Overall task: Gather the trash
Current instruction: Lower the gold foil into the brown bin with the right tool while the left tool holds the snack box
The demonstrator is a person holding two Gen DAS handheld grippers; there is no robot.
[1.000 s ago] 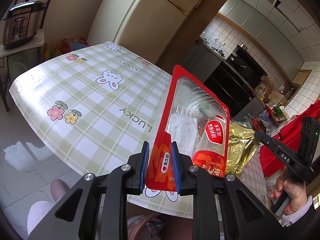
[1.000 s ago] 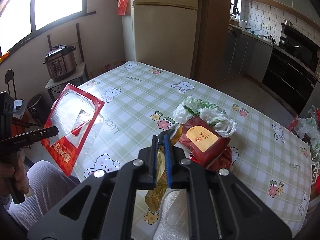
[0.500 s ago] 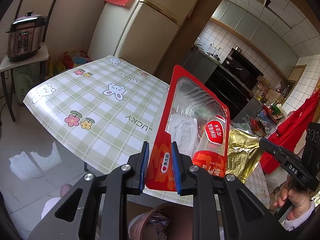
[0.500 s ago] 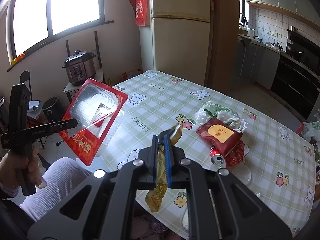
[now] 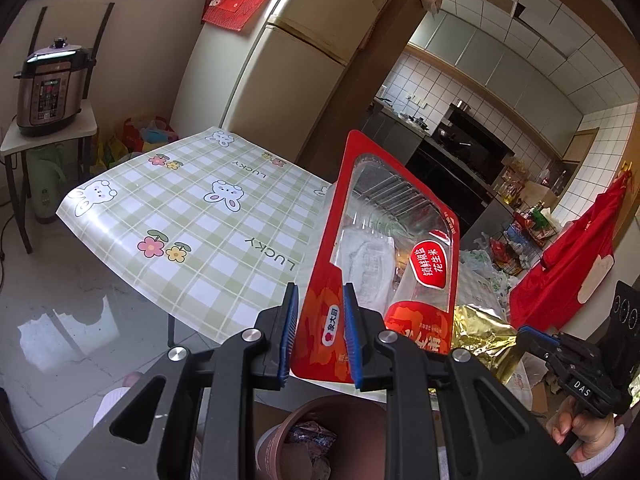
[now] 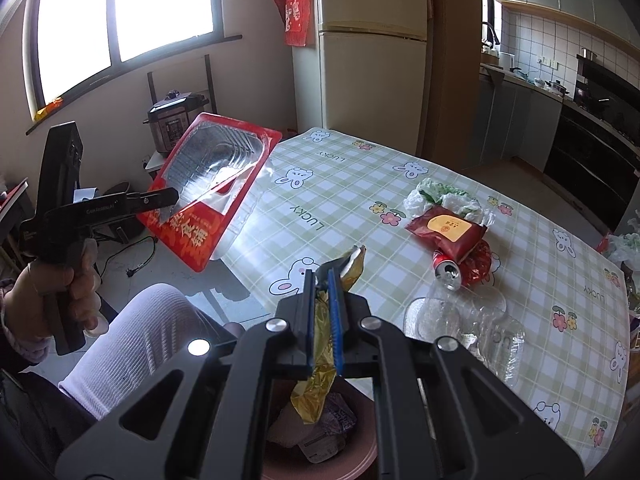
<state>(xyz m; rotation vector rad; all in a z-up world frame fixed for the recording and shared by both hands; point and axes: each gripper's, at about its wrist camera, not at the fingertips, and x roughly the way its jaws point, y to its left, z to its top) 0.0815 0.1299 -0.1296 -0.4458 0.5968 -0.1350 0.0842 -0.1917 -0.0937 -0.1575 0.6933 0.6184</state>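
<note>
Left gripper: we see its blue-padded jaws set narrow and clamped on the lower edge of the flat red snack package with a clear ribbed plastic tray inside.
Red package, position: it stands tilted in the air off the near table edge, above the brown round waste bin at 6 o'clock in the left wrist view.
Red package, handling: we judge it light and fairly stiff thanks to the tray, with a slick film; the flat printed rim is the sound place to pinch.
Right gripper: we see its jaws pressed tight on the crumpled gold foil wrapper, which hangs over the bin at 6 o'clock in the right wrist view.
Gold wrapper, handling: we judge it very light, limp and crinkly; a pinch anywhere along a fold holds it.
Table: green-checked cloth with rabbit and flower prints.
Count, held: we count two pieces, one per gripper.
Count, still on table: one dark red pouch with a yellow label at 2 o'clock in the right wrist view; one white and green crumpled plastic bag behind and touching it; one red drink can lying on its side; one clear plastic tray at 3 o'clock.
Count, bins: one, already holding wrappers.
</note>
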